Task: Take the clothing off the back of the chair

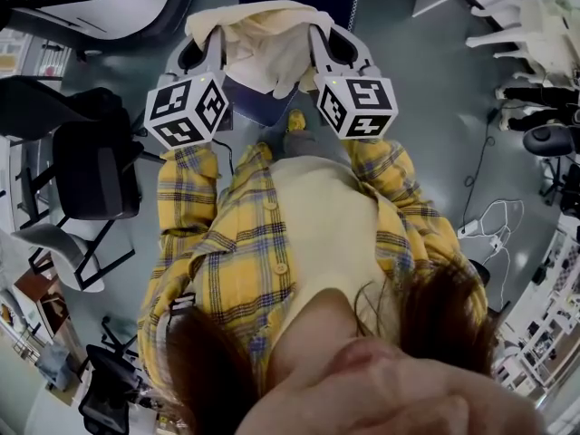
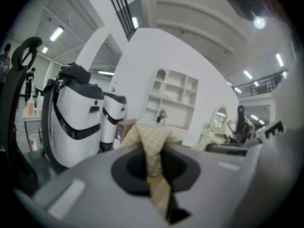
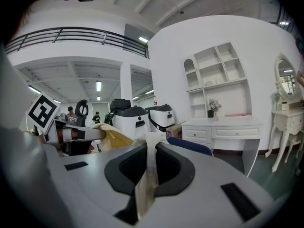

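left gripper (image 1: 210, 42) and right gripper (image 1: 324, 42) each clamp tight on the cream clothing (image 1: 267, 39).

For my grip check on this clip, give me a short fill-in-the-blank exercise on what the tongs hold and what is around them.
1. The left tongs and the right tongs are both ____ on the cream garment.
2. The chair seen under the garment is ____ in colour.
3. The person working the tongs wears a plaid shirt that is mainly ____.

Missing words: shut; blue; yellow.
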